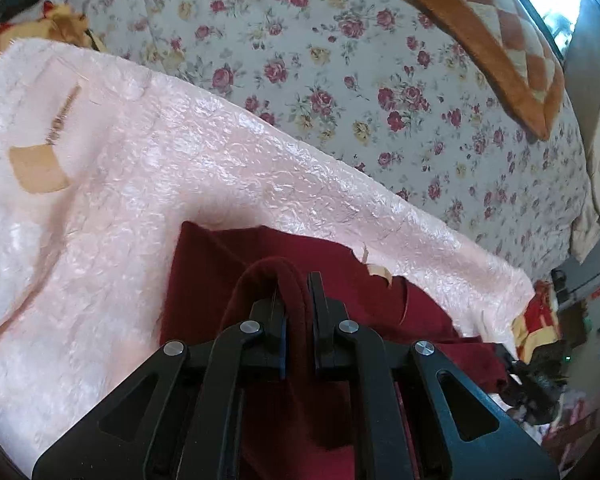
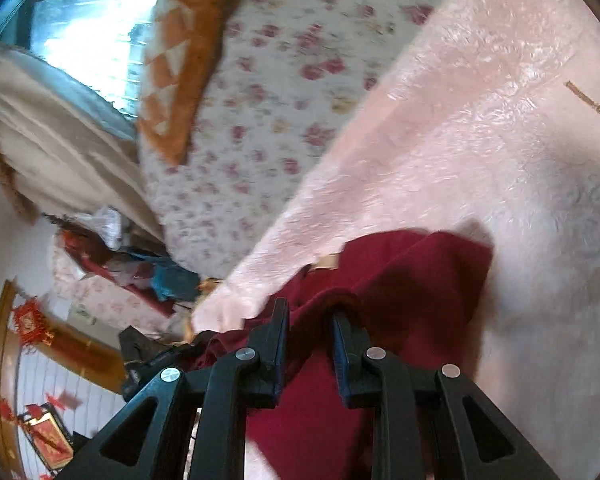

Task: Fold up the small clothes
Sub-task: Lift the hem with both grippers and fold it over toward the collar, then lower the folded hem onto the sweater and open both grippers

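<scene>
Dark-red garment (image 1: 228,264), soft, folded, fleecy

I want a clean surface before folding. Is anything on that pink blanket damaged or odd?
Yes. The pink blanket has a tan patch and a frayed torn spot beside the dark red garment.
</scene>
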